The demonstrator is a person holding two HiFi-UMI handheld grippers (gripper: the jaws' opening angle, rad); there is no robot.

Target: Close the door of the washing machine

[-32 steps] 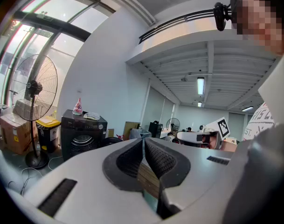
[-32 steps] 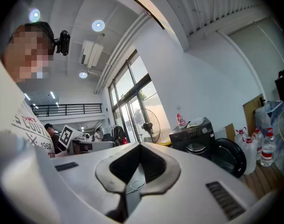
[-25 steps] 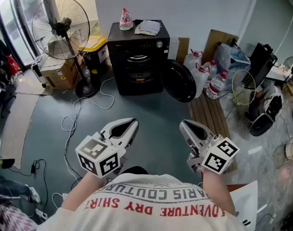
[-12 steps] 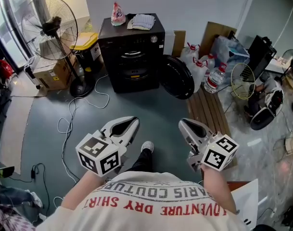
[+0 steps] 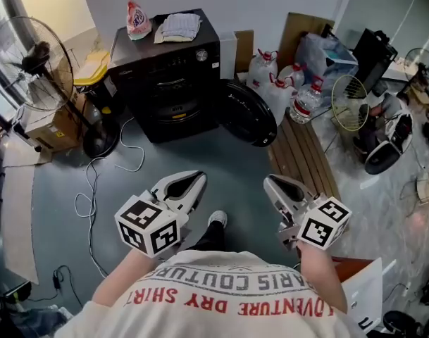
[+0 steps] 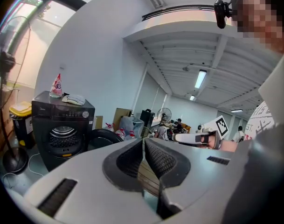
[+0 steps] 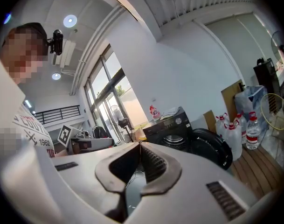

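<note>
Plainly, the closing has not yet started. I find the washing machine at upper centre of the head view with its drum mouth exposed. Its round door is swung fully out to the right of the cabinet, and nothing touches it.

My left gripper and right gripper sit low in the frame, well apart from the machine. Each has its jaws brought together at the tips and holds nothing. Still to do: approach, contact the door, and swing it onto the opening until it latches.

Surroundings:
- A pedestal fan stands at the left edge.
- A slatted wooden platform lies right of centre, near the door.
- Water jugs cluster just beside the door.
- A loose cable trails over the floor at left.
- A folded cloth lies on the machine's top.

I judge the direct line passable. The jugs and platform crowd the door's outer side.
</note>
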